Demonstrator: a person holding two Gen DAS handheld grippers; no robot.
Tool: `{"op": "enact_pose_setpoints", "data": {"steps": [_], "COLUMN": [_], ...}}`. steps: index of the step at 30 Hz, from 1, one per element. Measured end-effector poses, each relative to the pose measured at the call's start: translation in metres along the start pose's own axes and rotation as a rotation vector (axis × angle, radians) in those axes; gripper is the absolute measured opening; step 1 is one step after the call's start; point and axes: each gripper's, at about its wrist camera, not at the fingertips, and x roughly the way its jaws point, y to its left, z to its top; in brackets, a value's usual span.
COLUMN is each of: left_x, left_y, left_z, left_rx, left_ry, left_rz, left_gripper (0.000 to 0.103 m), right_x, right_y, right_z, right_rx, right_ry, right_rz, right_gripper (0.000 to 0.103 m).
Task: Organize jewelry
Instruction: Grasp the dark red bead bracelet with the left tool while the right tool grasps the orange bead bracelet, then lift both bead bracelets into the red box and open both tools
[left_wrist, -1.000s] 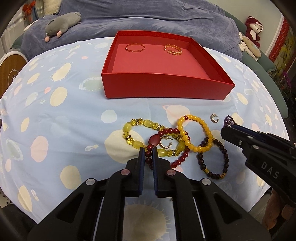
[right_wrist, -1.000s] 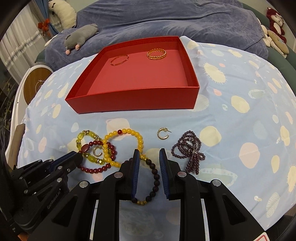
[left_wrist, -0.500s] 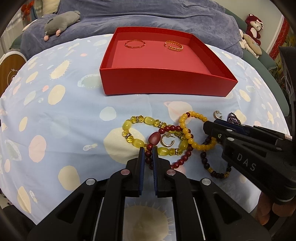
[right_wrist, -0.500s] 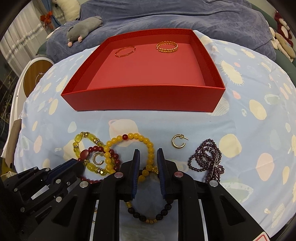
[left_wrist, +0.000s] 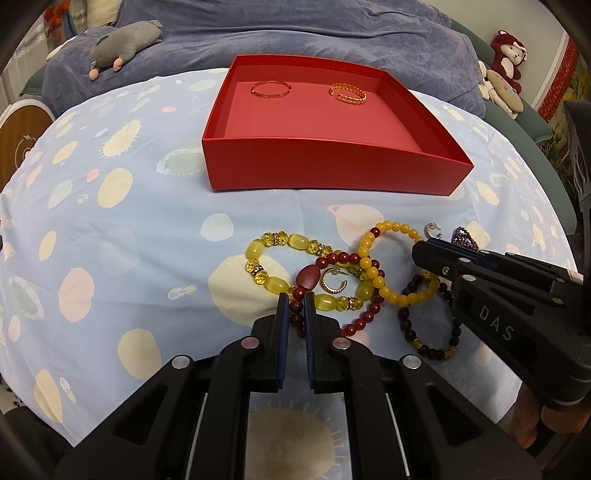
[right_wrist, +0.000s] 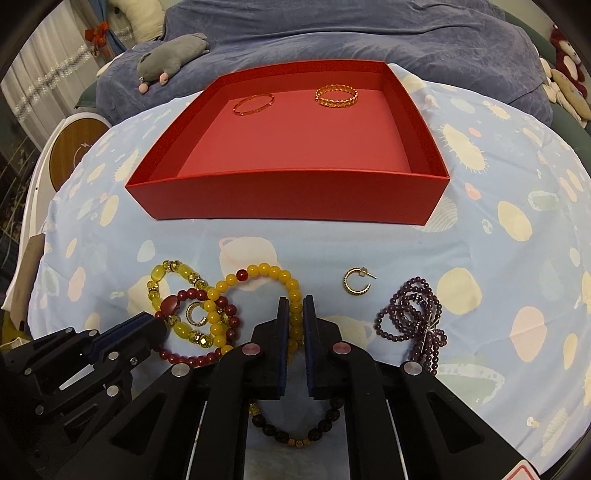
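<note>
Where bracelets (right_wrist: 207, 317) tangle, earring (right_wrist: 356, 285) apart

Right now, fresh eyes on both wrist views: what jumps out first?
The red box dominates mid-frame on the spotted blue cloth, holding only two gold bangles at its far end. In front of it lies a tangle of beaded bracelets. The left hand-held gripper pinches the dark red bead bracelet, and the right hand-held gripper has its jaws closing on the yellow bead bracelet.

the right gripper (right_wrist: 295, 314) has its jaws pinched on the yellow bead bracelet (right_wrist: 273, 275). the red box (right_wrist: 288, 199) sits beyond, two gold bangles (right_wrist: 336, 96) at its far edge.
</note>
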Motion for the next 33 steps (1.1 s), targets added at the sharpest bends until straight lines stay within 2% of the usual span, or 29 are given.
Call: {"op": "enact_pose_setpoints", "data": {"steps": [16, 18, 24, 28, 33], "left_x": [-0.048, -0.054, -0.069, -0.066, -0.040], "left_y": [-0.018, -0.019, -0.023, -0.020, -0.014], "left_z": [0.022, 0.025, 0.035, 0.034, 0.018], "left_rx": [0.031, 0.034, 0.052, 0.043, 0.004], "left_ry": [-0.091, -0.103, -0.134, -0.125, -0.060], "left_rz": [-0.036, -0.042, -0.052, -0.055, -0.080], "left_gripper": [0.008, 0.004, 0.004, 0.004, 0.006], "right_x": [-0.058, -0.064, -0.078, -0.081, -0.075], "right_y": [-0.001, -0.003, -0.011, -0.020, -0.027], "right_z": [0.018, 0.019, 0.020, 0.017, 0.008], "right_rx": [-0.020, -0.019, -0.022, -0.010, 0.005], "right_ry": [-0.096, -0.103, -0.121, -0.121, -0.101], "right_rz": [0.002, 0.003, -0.008, -0.021, -0.028], "right_gripper": [0.007, 0.007, 0.007, 0.007, 0.007]}}
